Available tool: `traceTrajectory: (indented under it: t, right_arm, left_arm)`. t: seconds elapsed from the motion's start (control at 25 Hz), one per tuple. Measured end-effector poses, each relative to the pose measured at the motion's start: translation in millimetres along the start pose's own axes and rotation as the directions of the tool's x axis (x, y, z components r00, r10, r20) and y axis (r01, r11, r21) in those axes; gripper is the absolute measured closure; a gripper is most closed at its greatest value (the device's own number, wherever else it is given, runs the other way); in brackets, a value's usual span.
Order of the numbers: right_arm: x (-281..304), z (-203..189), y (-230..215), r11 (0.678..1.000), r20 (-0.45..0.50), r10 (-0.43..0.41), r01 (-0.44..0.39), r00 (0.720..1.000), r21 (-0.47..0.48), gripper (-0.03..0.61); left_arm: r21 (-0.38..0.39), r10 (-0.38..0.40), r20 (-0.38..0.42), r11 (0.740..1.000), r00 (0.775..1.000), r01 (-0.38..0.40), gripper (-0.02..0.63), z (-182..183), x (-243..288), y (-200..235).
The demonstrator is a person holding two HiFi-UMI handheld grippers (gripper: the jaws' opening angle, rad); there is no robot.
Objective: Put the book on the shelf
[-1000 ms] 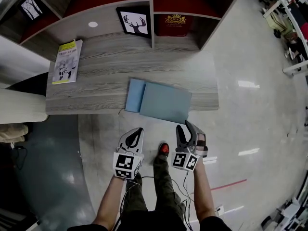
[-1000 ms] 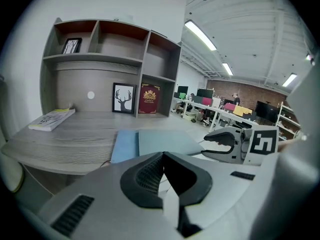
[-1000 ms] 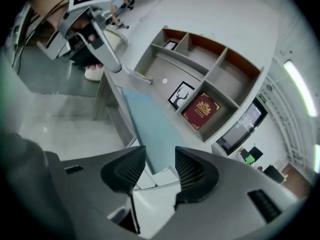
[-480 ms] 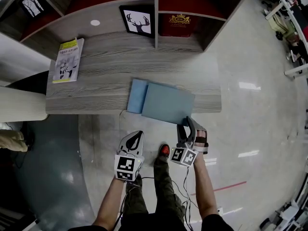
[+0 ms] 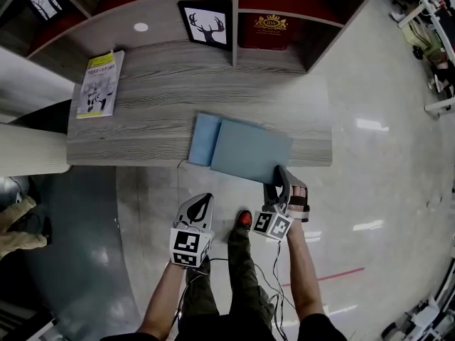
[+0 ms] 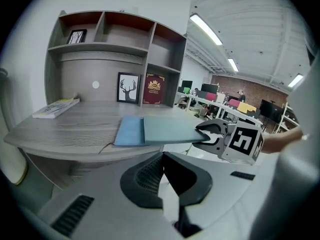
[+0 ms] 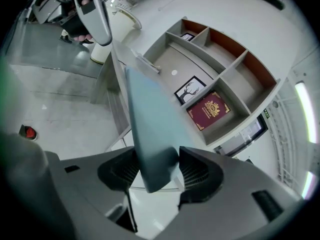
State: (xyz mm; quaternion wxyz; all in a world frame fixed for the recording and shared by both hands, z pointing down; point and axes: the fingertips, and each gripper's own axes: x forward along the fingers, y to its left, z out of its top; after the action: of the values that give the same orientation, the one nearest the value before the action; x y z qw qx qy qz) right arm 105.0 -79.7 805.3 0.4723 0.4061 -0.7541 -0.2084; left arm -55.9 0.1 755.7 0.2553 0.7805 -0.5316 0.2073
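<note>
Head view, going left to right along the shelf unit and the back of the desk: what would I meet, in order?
small framed picture → yellow-green booklet → white round disc → framed deer picture → dark red book with gold crest

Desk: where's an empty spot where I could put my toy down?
The desk is bare between the yellow booklet and the blue book, and behind that book before the deer picture. The front right edge is crowded: the book overhangs it.
</note>
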Motion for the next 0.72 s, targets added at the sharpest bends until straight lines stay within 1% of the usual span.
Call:
traceTrajectory:
  t: [0.2,0.52,0.72]
  right_arm:
    - [2.1,-0.4,-1.4,1.000,0.007,-0.007,0.007,1.000,0.005,0.334]
    - [-3.1,2.1,-7.2,0.999,0.001,-0.029,0.029,1.000,-0.031,0.347]
    - [-11.2,5.2,-22.7,0.998,0.006,-0.061,0.061,0.998,-0.030,0.399]
  left_arm:
    - [0.000,-0.001,-0.015,1.000,1.000,0.001,0.607,-4.2,-0.5,-2.8]
    - [0.002,0.007,-0.026,1.000,1.000,-0.007,0.606,-6.4,-4.5,-4.0]
    - [0.000,0.021,-0.012,1.000,1.000,-0.021,0.606,1.9,-12.8,-1.6]
